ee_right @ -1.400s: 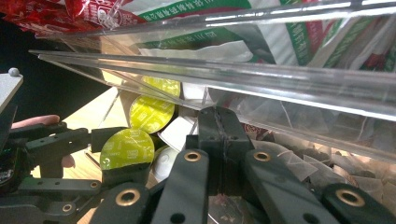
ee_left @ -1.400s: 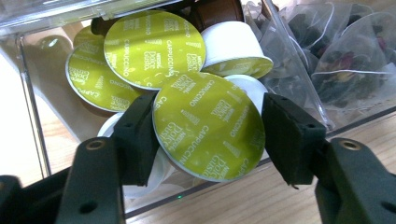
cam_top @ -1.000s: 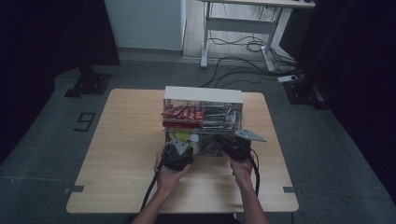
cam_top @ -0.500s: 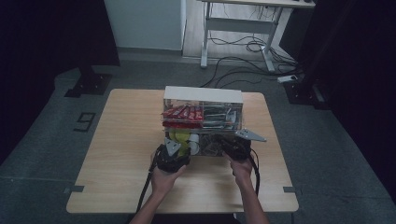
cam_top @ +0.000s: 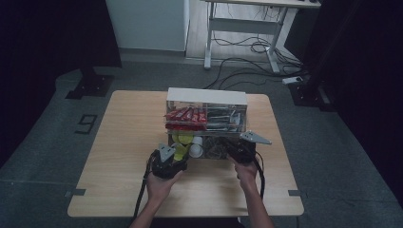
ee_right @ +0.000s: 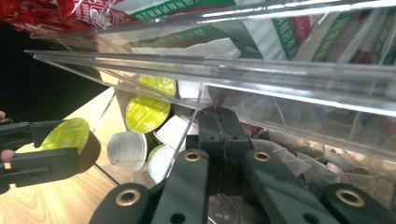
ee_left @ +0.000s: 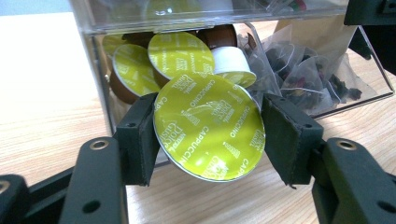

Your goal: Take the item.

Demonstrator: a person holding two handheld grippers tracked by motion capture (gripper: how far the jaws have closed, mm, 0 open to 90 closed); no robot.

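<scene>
High view: on wooden table (cam_top: 119, 190), clear two-level organizer (cam_top: 207, 124); red packets (cam_top: 186, 115) in upper level left, sachets beside them, capsules and tea bags in lower drawer. Left gripper (cam_top: 172, 159) at drawer's front left, right gripper (cam_top: 236, 153) at its front right.

Left gripper view: jaws clamped on green-lidded capsule (ee_left: 208, 126), just outside drawer; more capsules (ee_left: 180, 53) and pyramid tea bags (ee_left: 303, 77) inside.

Right gripper view: jaws pressed together on drawer's thin clear divider (ee_right: 192, 122); capsules left of it, tea bags right.
</scene>
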